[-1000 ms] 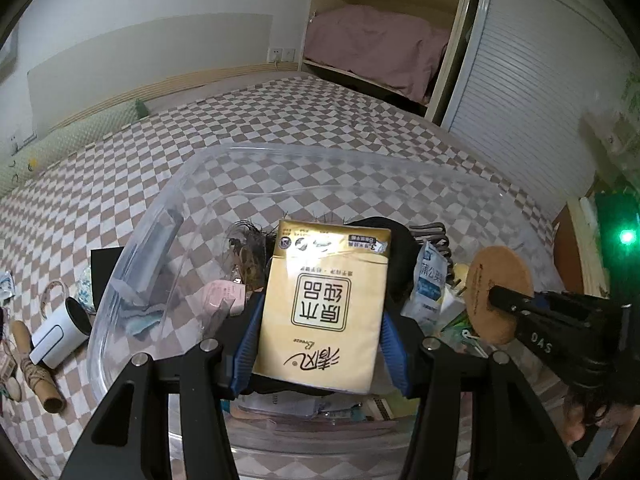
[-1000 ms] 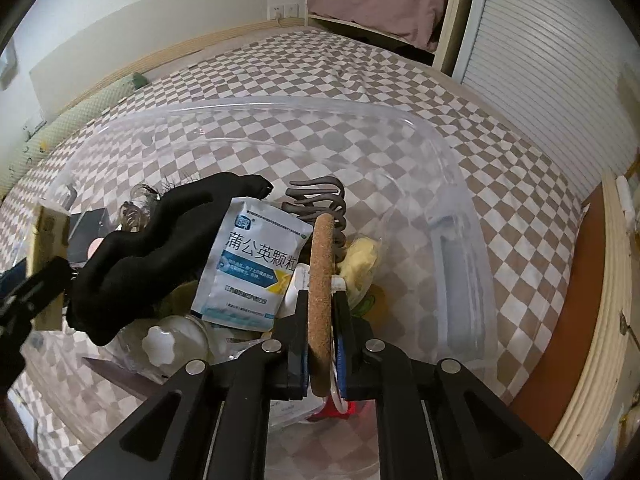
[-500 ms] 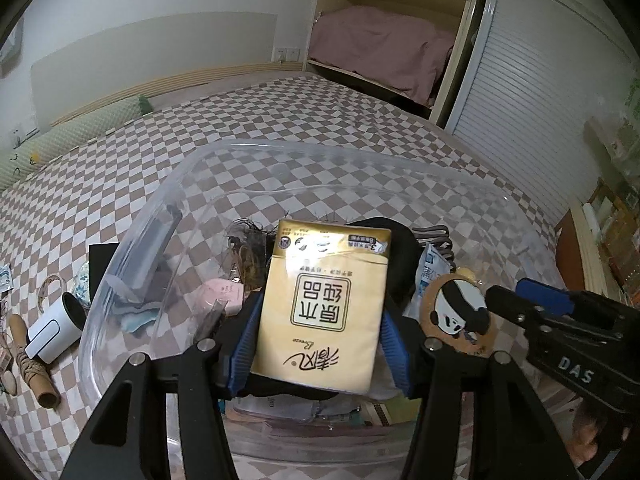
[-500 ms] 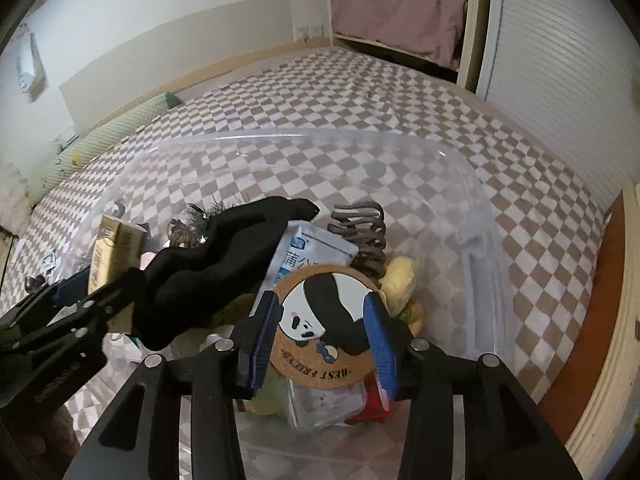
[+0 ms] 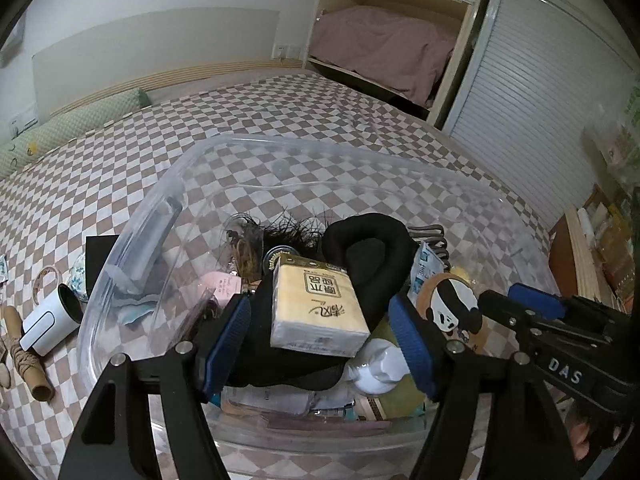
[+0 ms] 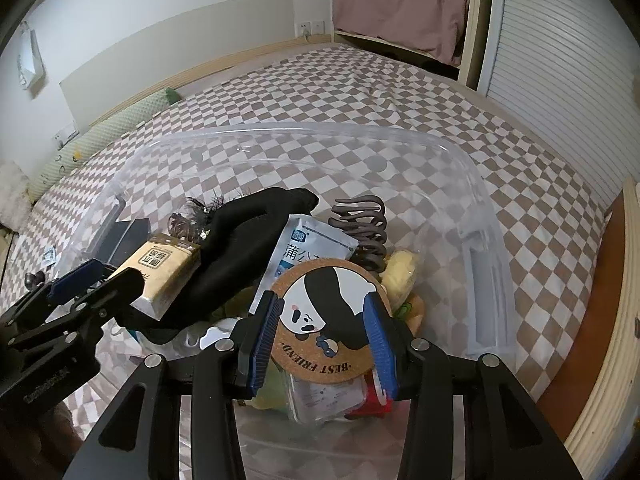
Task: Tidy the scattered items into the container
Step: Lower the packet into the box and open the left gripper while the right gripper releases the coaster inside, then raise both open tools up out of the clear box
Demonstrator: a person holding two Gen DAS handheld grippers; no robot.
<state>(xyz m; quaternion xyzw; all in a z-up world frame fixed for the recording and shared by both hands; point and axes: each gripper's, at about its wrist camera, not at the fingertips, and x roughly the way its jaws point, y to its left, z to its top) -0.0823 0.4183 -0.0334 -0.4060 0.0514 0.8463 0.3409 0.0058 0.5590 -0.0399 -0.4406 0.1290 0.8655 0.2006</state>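
Now left gripper just widened, tissue pack loose; right gripper parted, astride coaster.

So I count one clear container on the bed, and in it one tissue pack, one panda coaster, one black glove, one grey hair claw and one blue-and-white sachet. Out on the bed there's one white cup and one cardboard tube.

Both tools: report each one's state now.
Left tool: open, jaws just widened; tissue pack lies loose between them.
Right tool: open around panda coaster, not gripping it.
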